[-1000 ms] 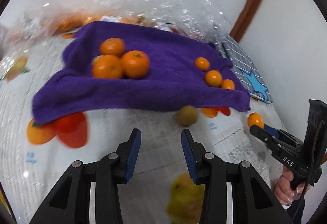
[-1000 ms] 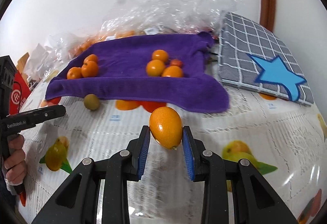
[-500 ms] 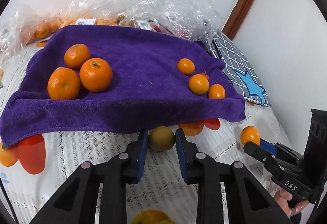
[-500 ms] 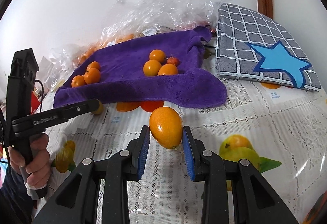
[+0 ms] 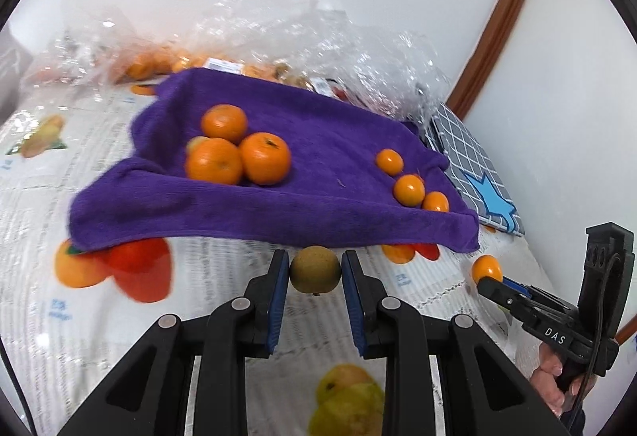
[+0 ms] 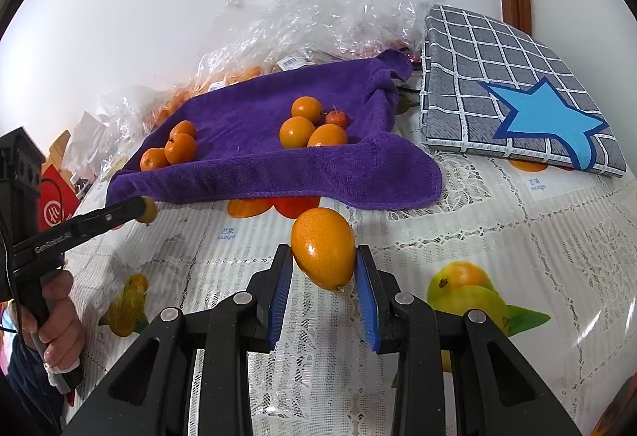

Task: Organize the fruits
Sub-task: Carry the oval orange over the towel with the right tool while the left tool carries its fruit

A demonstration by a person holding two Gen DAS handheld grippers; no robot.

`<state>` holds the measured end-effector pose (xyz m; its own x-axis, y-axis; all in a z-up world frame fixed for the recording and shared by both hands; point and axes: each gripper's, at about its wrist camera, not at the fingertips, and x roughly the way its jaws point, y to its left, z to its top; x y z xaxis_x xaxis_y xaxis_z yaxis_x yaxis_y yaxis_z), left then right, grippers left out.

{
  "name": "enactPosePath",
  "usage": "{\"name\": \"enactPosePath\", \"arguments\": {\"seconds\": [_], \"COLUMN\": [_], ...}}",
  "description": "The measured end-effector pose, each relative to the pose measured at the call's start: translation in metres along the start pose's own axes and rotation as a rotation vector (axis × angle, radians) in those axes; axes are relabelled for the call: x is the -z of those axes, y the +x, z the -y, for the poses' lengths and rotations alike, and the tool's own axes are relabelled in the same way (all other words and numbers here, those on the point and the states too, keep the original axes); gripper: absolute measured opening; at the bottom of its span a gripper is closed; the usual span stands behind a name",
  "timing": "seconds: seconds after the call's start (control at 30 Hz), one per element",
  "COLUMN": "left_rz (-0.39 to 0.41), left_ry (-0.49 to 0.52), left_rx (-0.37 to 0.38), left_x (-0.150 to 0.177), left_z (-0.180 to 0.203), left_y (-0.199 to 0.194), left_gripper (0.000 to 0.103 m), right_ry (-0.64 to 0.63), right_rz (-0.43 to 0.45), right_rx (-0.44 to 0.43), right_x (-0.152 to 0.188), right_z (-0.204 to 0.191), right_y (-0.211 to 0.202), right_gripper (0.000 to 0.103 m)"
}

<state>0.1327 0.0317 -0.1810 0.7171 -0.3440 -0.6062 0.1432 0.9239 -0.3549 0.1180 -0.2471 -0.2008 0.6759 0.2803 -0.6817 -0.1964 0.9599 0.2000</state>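
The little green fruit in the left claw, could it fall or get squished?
Possibly. The left claw pinches the round green fruit only at its sides, so it might slip out and roll across the tablecloth. The right claw holds an oval orange fruit tilted, which might twist loose.

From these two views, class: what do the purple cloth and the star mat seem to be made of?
Purple cloth: looks like soft terry or microfibre, matte, with fuzzy pile and limp folds. Star mat: probably woven fabric, matte, grey with a white grid, a stitched-looking edge and a blue star; its filling cannot be seen.
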Motion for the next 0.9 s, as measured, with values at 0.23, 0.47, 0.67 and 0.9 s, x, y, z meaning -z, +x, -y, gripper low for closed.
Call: {"name": "enactPosePath", "arguments": {"seconds": [0.23,0.47,0.67,0.9], "left_rz": [0.017,0.027,0.026,0.021], "left_ry": [-0.042,-0.052,-0.069,-0.091], "left_rx": [-0.005,-0.023,-0.02,-0.017], "left_x": [0.004,0.01,0.014,0.016], "left_z": [-0.013,-0.021,-0.027,-0.031], "left_y": [-0.012,-0.022,-0.028,-0.03], "left_gripper": [0.026,0.026,0.026,0.026], "right_ry": [0.009,-0.001,0.015,0.024], "right_rz": [0.012,0.002,-0.031,-0.049], "right_rx": [-0.003,-0.003,-0.006,-0.025], "right_x": [0.002,0.001,0.002,0.003], "right_z": [0.0,-0.002,-0.004,-0.014], "right_y": [-0.004,-0.003,0.0,-0.007], "right_gripper": [0.032,0.032,0.032,0.032]}}
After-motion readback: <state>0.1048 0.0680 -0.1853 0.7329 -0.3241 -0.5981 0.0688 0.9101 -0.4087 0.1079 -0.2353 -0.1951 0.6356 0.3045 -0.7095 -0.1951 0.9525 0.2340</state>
